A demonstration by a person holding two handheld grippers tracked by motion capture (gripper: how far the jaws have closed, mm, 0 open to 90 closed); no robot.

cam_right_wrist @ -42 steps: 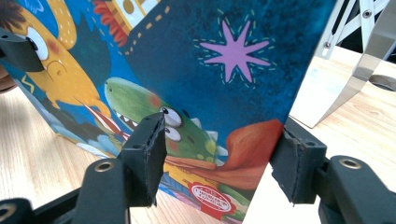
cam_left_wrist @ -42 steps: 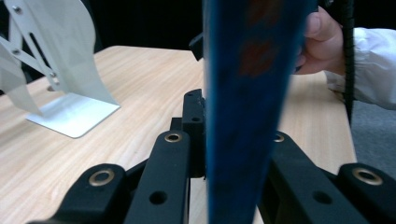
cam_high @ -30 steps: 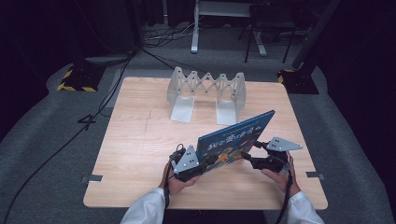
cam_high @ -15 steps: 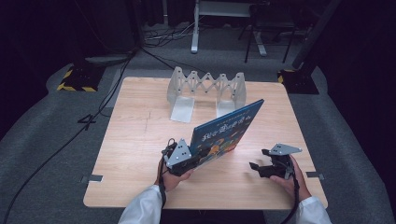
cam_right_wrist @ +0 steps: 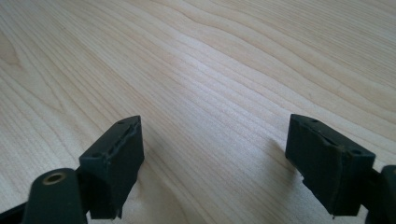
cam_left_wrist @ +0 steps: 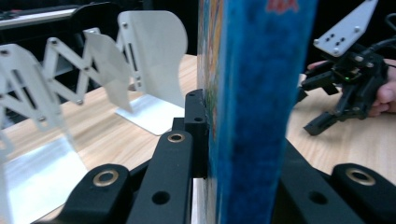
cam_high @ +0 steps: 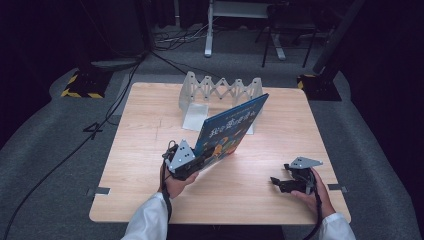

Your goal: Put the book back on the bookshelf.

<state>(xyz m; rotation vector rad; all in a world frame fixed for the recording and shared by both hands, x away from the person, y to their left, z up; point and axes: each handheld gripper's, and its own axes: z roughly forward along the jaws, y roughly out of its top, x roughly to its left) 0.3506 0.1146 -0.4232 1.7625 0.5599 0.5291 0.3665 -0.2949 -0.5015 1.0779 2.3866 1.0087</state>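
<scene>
A blue picture book is held tilted above the wooden table, its far end rising toward the rack. My left gripper is shut on its near lower corner. In the left gripper view the book's blue spine stands upright, clamped between the black jaws of my left gripper. My right gripper sits low over the table at the front right, apart from the book. Its jaws have just been opening and now stand open with only bare wood between the pads of my right gripper.
A white expandable bookend rack stands at the table's far middle, close behind the book, and the rack is also in the left gripper view. Cables and stands lie on the grey floor around the table.
The right gripper let go of the book's right end, opened and sank toward the table at the right. The left gripper carried the book left and up, tipping it steeper.
</scene>
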